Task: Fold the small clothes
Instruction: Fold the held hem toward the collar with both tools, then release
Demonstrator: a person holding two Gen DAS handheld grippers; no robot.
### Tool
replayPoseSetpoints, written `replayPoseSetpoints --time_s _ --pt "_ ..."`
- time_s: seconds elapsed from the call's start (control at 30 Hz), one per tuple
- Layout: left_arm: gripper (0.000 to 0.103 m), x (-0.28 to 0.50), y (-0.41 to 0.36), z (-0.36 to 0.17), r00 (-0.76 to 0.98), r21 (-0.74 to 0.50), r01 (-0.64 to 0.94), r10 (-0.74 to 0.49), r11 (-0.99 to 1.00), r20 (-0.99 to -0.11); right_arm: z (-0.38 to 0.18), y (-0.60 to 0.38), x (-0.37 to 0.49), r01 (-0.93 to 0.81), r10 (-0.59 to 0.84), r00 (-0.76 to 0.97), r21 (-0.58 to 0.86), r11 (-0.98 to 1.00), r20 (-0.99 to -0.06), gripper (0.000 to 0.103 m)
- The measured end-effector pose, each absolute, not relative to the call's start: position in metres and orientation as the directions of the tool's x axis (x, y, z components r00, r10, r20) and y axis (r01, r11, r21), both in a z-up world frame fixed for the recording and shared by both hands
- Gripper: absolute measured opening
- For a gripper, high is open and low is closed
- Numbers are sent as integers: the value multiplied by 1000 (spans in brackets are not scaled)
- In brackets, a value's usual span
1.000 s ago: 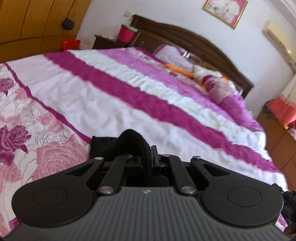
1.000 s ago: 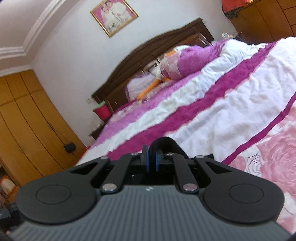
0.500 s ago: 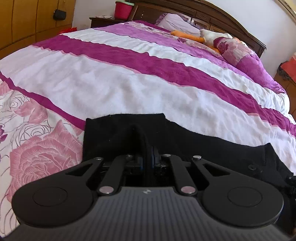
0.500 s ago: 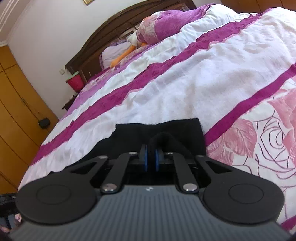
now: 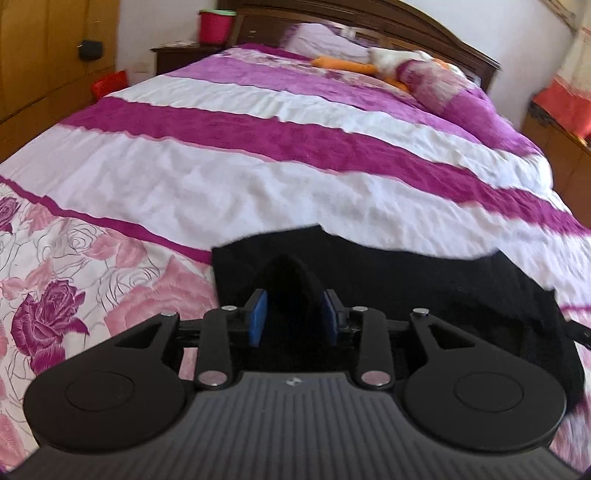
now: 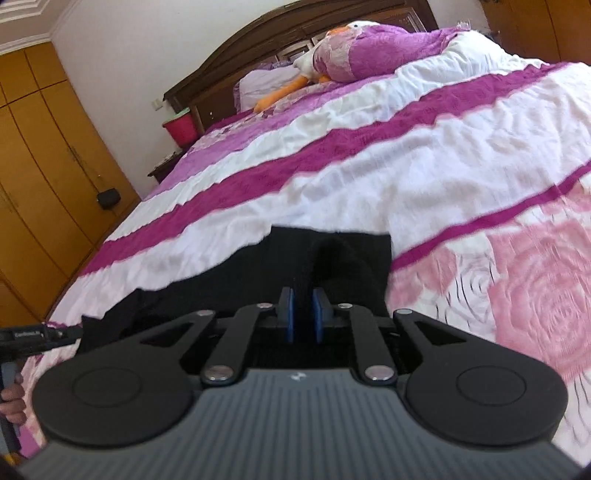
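Observation:
A small black garment (image 5: 406, 280) lies flat across the bedspread (image 5: 258, 192), with a folded edge running between both grippers. In the left wrist view my left gripper (image 5: 293, 317) has its jaws opening. The blue pads (image 5: 257, 320) stand well apart, with a loose hump of the black cloth between them. In the right wrist view my right gripper (image 6: 303, 315) sits at the garment's (image 6: 343, 254) right end. Its jaws are just starting to open, and the pads (image 6: 289, 317) still pinch a thin fold of black cloth.
The bed is covered by a white, magenta and rose-print spread (image 6: 461, 155). A stuffed toy (image 6: 295, 86) and pillows lie by the dark headboard. A red bucket (image 5: 216, 26) stands on the nightstand, wooden wardrobes (image 6: 44, 166) at the left. A hand (image 6: 11, 402) shows at the left edge.
Both grippers came down and tilted toward the bed, laying the black garment flat on the spread. The left jaws have parted from shut, and the right pads have parted slightly.

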State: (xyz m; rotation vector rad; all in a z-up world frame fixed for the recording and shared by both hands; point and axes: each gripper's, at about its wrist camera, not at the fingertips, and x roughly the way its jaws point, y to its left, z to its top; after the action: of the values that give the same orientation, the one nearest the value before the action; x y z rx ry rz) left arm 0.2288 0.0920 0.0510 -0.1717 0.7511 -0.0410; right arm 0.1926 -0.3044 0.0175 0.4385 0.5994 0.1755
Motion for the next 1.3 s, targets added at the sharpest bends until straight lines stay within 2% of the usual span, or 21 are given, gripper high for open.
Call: replayPoseSetpoints --time_s 0.13,0.27,0.43,0.6,0.87,1.13,1.3 --pt "43 208 83 49 718 -201 58 -181 978 -672 13 -296 181 -74 310 803 431 900 -510 15" --pt "43 212 70 34 678 -254 94 -248 963 -692 9 -286 189 -101 339 781 430 897 -525 15" --pt "43 233 61 18 691 -231 86 -225 969 -687 6 -271 210 -121 341 779 409 905 -525 15" --pt "43 262 70 23 734 -299 44 -234 953 -638 10 -265 239 -130 354 784 423 897 -510 15" --pt "44 280 92 42 783 -331 -40 -177 943 -596 23 -267 262 -76 305 836 455 887 -455 15" --pt "45 278 97 11 744 -250 -50 -131 967 -655 22 -273 249 -95 296 855 432 897 -426 15" --pt "45 275 95 0 748 -205 -22 -120 979 -652 27 -272 234 -116 304 862 427 897 -405 15"
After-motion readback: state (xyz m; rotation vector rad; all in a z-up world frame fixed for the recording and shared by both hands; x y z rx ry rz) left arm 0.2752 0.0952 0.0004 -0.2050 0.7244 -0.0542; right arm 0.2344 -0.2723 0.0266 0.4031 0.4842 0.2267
